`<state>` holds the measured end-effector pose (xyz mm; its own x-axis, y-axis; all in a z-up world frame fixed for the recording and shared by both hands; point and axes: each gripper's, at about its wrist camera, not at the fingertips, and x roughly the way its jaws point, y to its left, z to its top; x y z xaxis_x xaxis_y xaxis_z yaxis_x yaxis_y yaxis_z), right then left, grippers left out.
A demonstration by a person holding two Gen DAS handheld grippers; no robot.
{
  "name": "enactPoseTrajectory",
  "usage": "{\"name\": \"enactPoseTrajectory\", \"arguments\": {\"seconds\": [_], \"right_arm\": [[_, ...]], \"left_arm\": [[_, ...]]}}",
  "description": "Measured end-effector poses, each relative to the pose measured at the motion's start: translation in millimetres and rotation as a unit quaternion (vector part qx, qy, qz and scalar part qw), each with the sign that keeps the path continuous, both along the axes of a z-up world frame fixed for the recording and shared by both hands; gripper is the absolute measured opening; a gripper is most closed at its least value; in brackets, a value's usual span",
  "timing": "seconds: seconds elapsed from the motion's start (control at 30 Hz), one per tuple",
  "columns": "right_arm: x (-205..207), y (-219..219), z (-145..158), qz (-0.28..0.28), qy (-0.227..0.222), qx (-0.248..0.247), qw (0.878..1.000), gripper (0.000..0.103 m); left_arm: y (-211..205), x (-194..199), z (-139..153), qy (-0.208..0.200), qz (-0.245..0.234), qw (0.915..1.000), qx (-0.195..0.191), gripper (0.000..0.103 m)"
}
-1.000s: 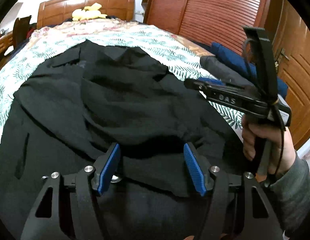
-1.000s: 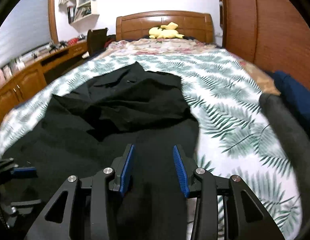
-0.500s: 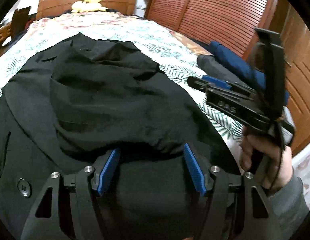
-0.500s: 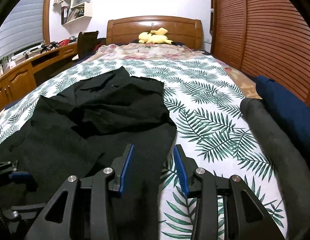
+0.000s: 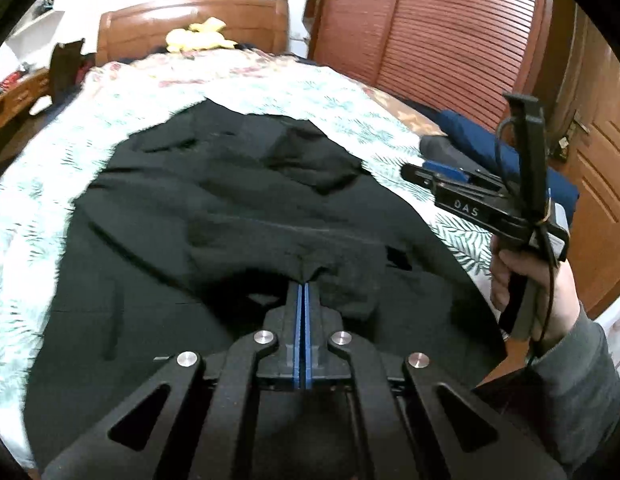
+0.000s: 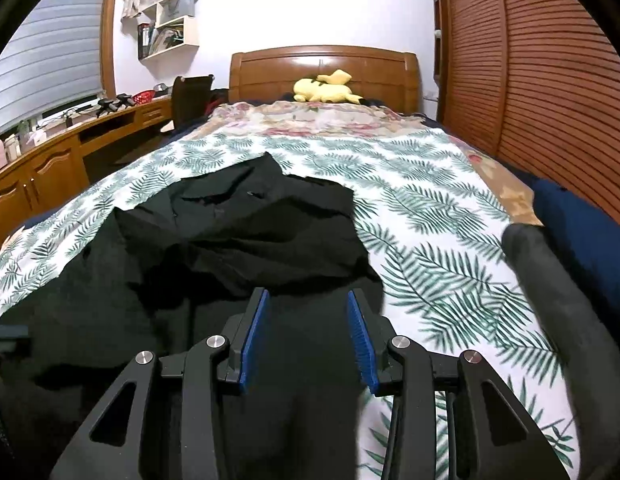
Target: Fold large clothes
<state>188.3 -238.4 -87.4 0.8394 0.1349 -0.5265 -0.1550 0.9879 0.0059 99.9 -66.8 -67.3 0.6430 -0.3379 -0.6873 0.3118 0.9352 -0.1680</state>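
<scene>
the left tool [image 5: 302, 285], wide open half a second ago, now has its blue pads pressed together on a fold of the one black garment [image 5: 213, 208], which lies spread on the bed [image 6: 430, 200]. the right tool [image 6: 305, 300] is as before: open, holding nothing, above the garment's edge. two tools, one garment.

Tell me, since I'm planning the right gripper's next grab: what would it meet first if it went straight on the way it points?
Probably the black garment: its rumpled folds lie directly ahead of the open right gripper, though depth is uncertain.
</scene>
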Motion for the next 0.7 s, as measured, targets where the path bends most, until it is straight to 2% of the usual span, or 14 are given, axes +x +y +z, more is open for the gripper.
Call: {"name": "enactPoseTrajectory", "arguments": {"seconds": [0.17,0.23,0.43,0.53,0.63,0.67,0.7], "right_arm": [[8.9,15.6,-2.8,0.008,-0.002,-0.010,1.000,0.041],[14.6,18.8,-4.5,0.010,0.001,-0.010,1.000,0.041],[29.3,22.9,-7.8,0.019,0.006,-0.013,1.000,0.041],[32.8,24.5,-9.4,0.025,0.008,-0.013,1.000,0.041],[35.1,23.3,-11.3,0.030,0.008,-0.014,0.999,0.041],[36.3,22.4,-11.8,0.031,0.009,-0.014,0.999,0.041],[36.4,22.7,-12.4,0.033,0.009,-0.015,0.999,0.041]], "left_arm": [[52.7,6.0,11.3,-0.017,0.046,0.9983,0.031,0.001],[73.9,11.0,15.9,-0.028,0.065,0.9961,0.053,0.001],[126.7,19.6,24.5,-0.046,0.120,0.9879,0.087,0.001],[140.6,18.4,23.6,-0.045,0.132,0.9863,0.088,0.001],[141.5,19.9,16.3,-0.031,0.127,0.9885,0.076,0.002],[140.3,21.3,9.6,-0.020,0.123,0.9893,0.075,0.006],[137.4,21.5,4.3,-0.012,0.120,0.9899,0.075,0.019]]}}
